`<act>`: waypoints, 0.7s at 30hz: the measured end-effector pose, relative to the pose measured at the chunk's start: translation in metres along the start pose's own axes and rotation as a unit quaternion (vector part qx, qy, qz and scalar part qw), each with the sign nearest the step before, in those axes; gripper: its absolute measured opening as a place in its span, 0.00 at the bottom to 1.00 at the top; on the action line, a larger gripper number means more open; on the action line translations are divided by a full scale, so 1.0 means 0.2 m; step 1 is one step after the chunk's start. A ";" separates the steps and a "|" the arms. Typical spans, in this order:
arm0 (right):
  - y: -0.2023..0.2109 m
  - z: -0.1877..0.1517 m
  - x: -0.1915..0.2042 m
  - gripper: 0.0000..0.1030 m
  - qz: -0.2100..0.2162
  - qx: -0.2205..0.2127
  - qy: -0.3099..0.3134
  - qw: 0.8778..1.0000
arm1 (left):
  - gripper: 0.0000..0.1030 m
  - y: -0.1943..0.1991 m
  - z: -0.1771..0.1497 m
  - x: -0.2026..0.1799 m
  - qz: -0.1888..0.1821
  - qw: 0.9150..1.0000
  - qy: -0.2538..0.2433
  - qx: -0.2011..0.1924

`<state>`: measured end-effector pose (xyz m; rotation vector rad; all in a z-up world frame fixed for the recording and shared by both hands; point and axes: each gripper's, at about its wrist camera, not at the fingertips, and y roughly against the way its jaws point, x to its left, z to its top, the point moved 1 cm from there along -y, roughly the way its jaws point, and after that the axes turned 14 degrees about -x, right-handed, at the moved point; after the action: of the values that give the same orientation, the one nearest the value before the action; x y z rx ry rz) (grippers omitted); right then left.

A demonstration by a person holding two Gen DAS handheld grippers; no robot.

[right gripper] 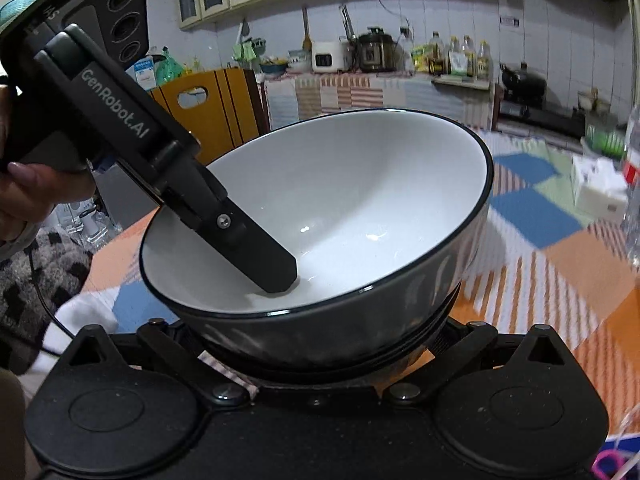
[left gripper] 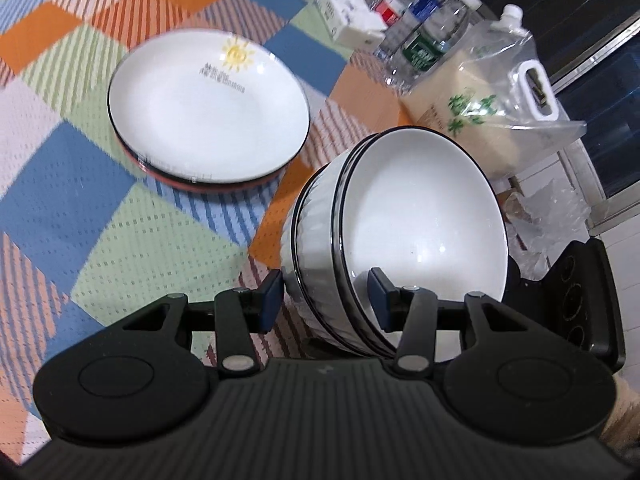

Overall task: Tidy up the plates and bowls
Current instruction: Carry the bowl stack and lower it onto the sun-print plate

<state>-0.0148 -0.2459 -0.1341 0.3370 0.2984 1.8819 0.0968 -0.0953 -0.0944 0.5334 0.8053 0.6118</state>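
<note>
A stack of nested white bowls (left gripper: 404, 216) with black rims is tilted and held off the table. My left gripper (left gripper: 326, 296) is shut on the stack's near wall, one finger (left gripper: 380, 292) inside the top bowl and one outside. In the right wrist view the same bowls (right gripper: 360, 200) fill the middle, with the left gripper's finger (right gripper: 260, 252) inside. My right gripper's fingertips are hidden under the bowls, so its state is unclear. A stack of plates (left gripper: 208, 108), the top one white with a sun print, lies on the checked tablecloth (left gripper: 80, 200).
Water bottles (left gripper: 424, 28), a white box (left gripper: 348, 16) and a clear bag of rice (left gripper: 492, 108) stand at the table's far right. In the right wrist view a kitchen counter (right gripper: 380, 76) with appliances lies beyond the table.
</note>
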 end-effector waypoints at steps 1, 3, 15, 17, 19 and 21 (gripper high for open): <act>0.00 0.01 0.00 1.00 -0.001 -0.003 0.004 1.000 | 0.43 0.02 0.02 -0.01 0.000 1.000 -0.004 -0.005; 0.00 0.05 0.00 1.00 -0.002 -0.010 0.012 1.000 | 0.43 0.05 0.05 -0.02 0.001 1.000 -0.010 -0.012; -0.08 0.29 -0.02 1.00 0.008 -0.033 0.045 0.998 | 0.43 0.14 0.28 -0.01 0.014 0.999 -0.010 -0.043; -0.12 0.34 -0.04 1.00 0.009 -0.035 0.050 0.998 | 0.43 0.15 0.34 0.01 0.014 0.999 -0.010 -0.049; -0.16 0.39 -0.05 1.00 0.009 -0.036 0.052 0.998 | 0.43 0.15 0.40 0.03 0.019 0.998 -0.008 -0.054; -0.21 0.43 -0.08 1.00 0.010 -0.036 0.058 0.998 | 0.43 0.13 0.46 0.07 0.023 0.998 0.000 -0.058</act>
<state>0.0591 -0.2433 -0.0717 0.1827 0.3058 1.9303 0.1686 -0.0857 -0.0302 0.4459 0.7547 0.6975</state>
